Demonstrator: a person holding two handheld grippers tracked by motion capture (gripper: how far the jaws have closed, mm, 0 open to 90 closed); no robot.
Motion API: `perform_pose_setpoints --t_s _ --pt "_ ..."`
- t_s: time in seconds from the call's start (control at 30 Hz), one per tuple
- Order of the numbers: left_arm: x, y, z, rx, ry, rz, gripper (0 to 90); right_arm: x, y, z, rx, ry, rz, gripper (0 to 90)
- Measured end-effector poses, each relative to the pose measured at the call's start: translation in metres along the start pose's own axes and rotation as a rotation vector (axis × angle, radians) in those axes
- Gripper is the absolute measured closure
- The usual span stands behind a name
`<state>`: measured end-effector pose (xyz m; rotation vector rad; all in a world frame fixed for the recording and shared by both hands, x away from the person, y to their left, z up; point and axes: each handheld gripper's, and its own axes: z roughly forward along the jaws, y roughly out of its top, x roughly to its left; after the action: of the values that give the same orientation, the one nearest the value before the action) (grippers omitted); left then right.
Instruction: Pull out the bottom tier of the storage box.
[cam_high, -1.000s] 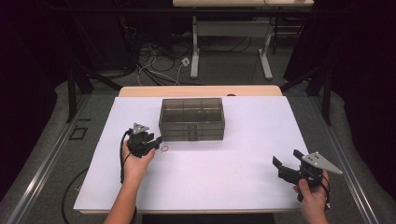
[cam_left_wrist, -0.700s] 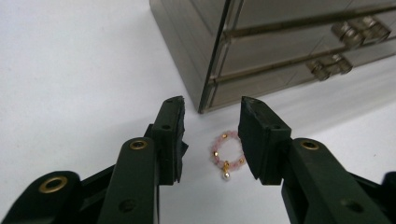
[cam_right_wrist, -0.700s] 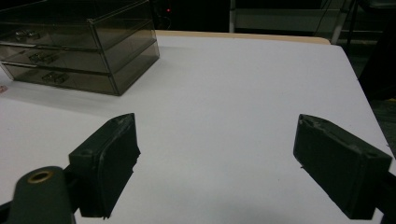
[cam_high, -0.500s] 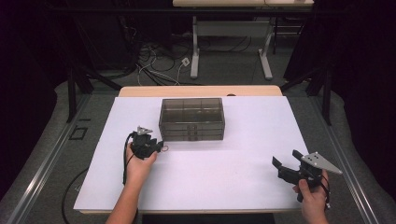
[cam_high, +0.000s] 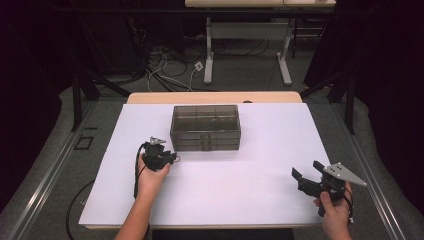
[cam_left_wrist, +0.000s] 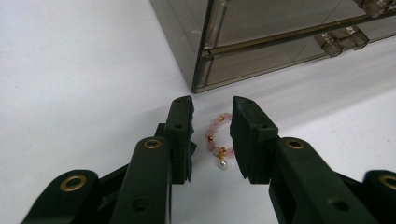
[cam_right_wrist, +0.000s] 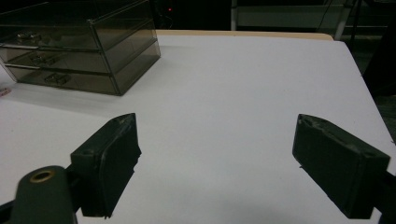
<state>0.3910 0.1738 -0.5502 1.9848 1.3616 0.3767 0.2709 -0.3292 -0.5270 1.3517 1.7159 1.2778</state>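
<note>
I find the white rectangular tabletop (cam_high: 250, 200) carrying a smoked translucent plastic drawer box (cam_high: 205, 126), standing toward the far edge. My left gripper (cam_left_wrist: 212, 135) sits just off that box's near left corner; its jaws have just been closing and now stand either side of a small pink bead bracelet with gold spacers and a pearl drop (cam_left_wrist: 215, 142), not yet pressing it as far as I can judge. The bracelet lies flat on the tabletop, directly between the jaws, slightly elongated along them. My right gripper (cam_high: 306, 178) waits well apart at the near right, jaws wide and empty. Beyond the tabletop: dark floor, cables, desk legs.
</note>
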Motion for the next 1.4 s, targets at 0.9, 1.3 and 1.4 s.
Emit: perform_pose_setpoints --t_s 0.9,1.3,1.4 --pt "-0.0039 -0.0012 0.0095 0.03 0.035 0.06 80.1 -0.001 -0.0001 0.0006 -0.001 0.002 -0.003 14.0" --pt "-0.0093 -0.0015 0.0104 0.03 0.055 0.118 84.5 -0.0008 -0.0002 0.0011 0.005 0.006 -0.003 14.0" --pt "-0.0094 -0.0015 0.01 0.039 0.051 0.122 85.2 -0.001 -0.0001 0.0008 0.008 0.005 -0.005 14.0"
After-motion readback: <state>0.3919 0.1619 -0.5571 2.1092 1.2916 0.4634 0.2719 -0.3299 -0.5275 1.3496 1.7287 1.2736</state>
